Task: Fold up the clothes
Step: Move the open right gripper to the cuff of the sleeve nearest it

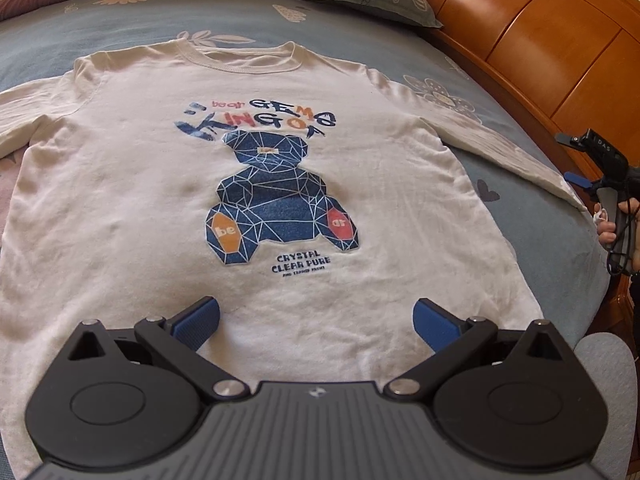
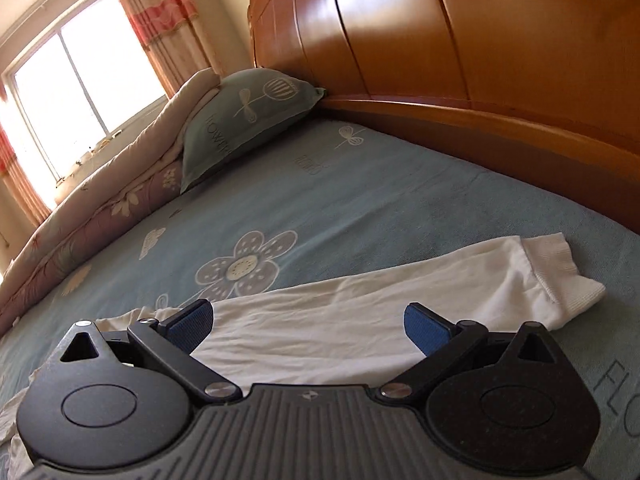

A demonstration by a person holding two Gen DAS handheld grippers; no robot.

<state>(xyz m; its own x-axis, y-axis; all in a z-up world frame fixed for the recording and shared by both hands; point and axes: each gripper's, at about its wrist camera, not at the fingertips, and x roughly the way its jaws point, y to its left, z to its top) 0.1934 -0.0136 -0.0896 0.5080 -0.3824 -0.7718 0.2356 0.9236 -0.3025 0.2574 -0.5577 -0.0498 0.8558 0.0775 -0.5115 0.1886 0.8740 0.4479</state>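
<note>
Green pillow (image 2: 244,120) and rolled floral quilt (image 2: 100,208) on blue flowered sheet (image 2: 360,184), against wooden headboard (image 2: 440,28).

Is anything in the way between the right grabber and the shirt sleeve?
Nothing visible. The right gripper is open right over the white sleeve, with only bare sleeve cloth between its blue fingers.

Shirt (image 1: 132,200): matt white cotton-like cloth, ribbed cuff (image 2: 560,268). Headboard (image 2: 400,28): glossy varnished wood. Bedsheet (image 2: 360,192): matt cloth.
</note>
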